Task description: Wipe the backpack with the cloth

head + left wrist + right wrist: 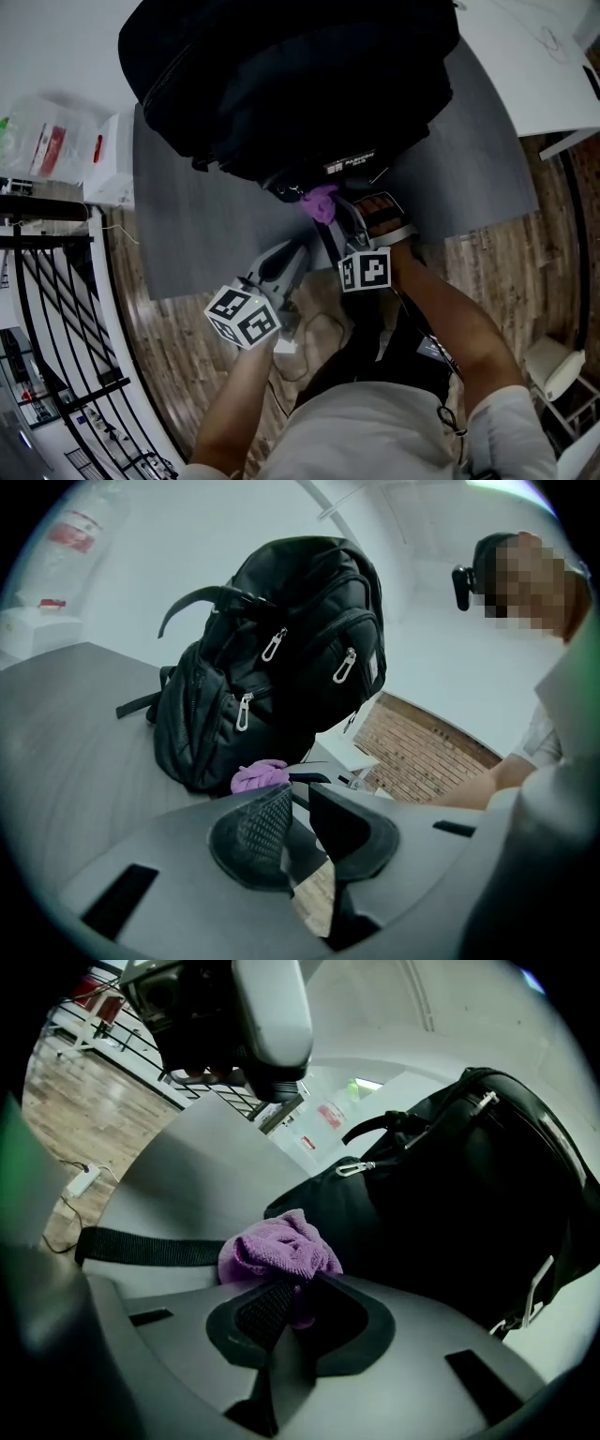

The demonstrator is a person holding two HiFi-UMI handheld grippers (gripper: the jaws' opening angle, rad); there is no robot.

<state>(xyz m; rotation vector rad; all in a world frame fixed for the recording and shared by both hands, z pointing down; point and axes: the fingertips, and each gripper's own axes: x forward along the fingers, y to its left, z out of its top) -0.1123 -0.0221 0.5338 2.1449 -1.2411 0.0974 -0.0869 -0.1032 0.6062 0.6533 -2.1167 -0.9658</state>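
The right gripper [292, 1290], clamping the purple cloth [277, 1249], is hovering just beside the base of the backpack [469, 1194] standing directly ahead, while the left gripper [300, 799], jaws slightly parted and empty, is hanging farther from the backpack.

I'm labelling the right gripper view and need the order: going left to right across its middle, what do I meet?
Black strap → purple cloth → black backpack.
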